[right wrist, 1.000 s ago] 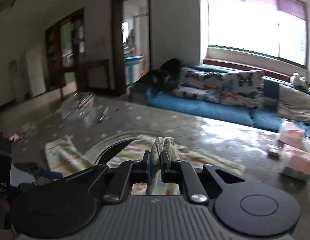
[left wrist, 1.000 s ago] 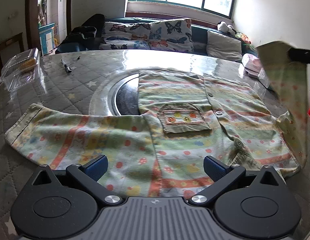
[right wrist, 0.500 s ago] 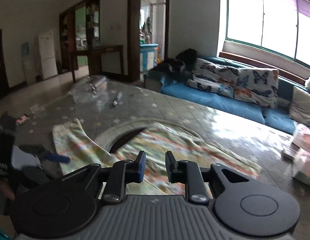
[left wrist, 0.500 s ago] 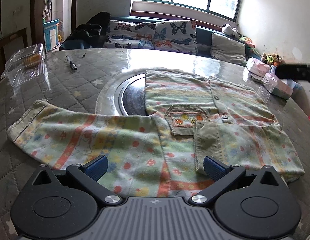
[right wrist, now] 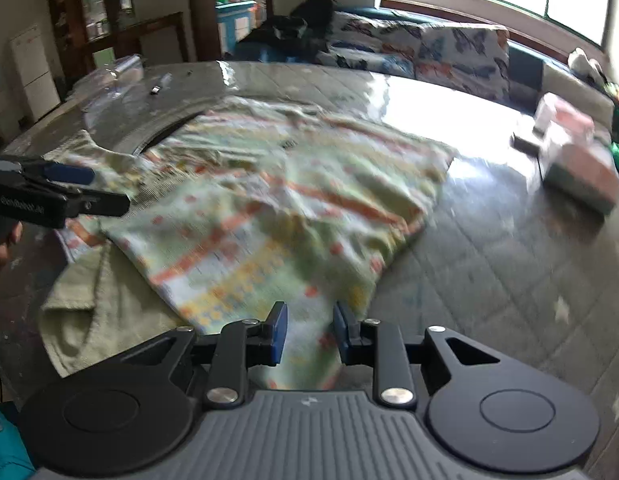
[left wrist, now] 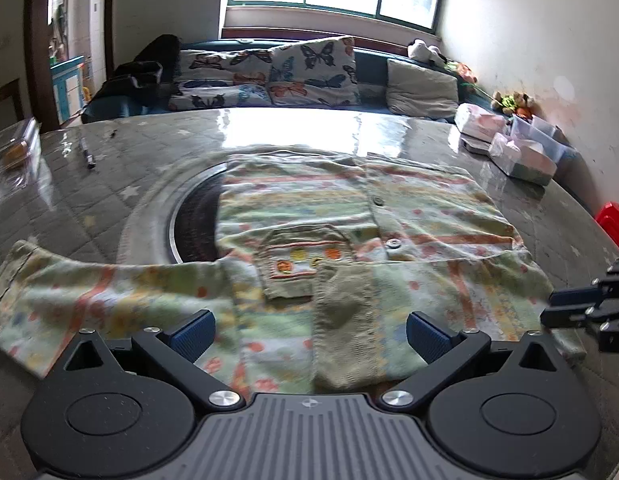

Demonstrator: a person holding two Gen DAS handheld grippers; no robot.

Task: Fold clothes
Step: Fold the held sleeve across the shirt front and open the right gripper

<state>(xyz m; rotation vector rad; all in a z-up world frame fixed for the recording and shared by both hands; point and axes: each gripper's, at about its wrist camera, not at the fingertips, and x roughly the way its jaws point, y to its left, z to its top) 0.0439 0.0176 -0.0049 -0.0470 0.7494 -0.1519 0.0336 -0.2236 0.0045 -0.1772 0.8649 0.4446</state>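
A pale green shirt [left wrist: 293, 248] with orange stripes, dots and a chest pocket lies flat on the table. Its right sleeve is folded inward over the front; its left sleeve [left wrist: 65, 300] stretches out to the left. My left gripper [left wrist: 309, 334] hovers wide open over the shirt's near hem, holding nothing. In the right wrist view the shirt [right wrist: 269, 200] fills the middle, and my right gripper [right wrist: 307, 336] is open, low over its near edge, with nothing between the fingers. The left gripper [right wrist: 69, 184] shows at the left edge there; the right gripper [left wrist: 581, 308] shows at the right edge of the left wrist view.
The round table [left wrist: 89, 200] has a quilted cover under glass and a dark round inset [left wrist: 197, 220]. A pen [left wrist: 87, 156], a clear plastic box [left wrist: 17, 152] and tissue packs [left wrist: 521, 156] sit near its edges. A sofa with butterfly cushions [left wrist: 309, 72] stands behind.
My right gripper carried the right sleeve over the shirt front, let go of it, and dropped to the shirt's near right edge. The left gripper stayed open near the hem.
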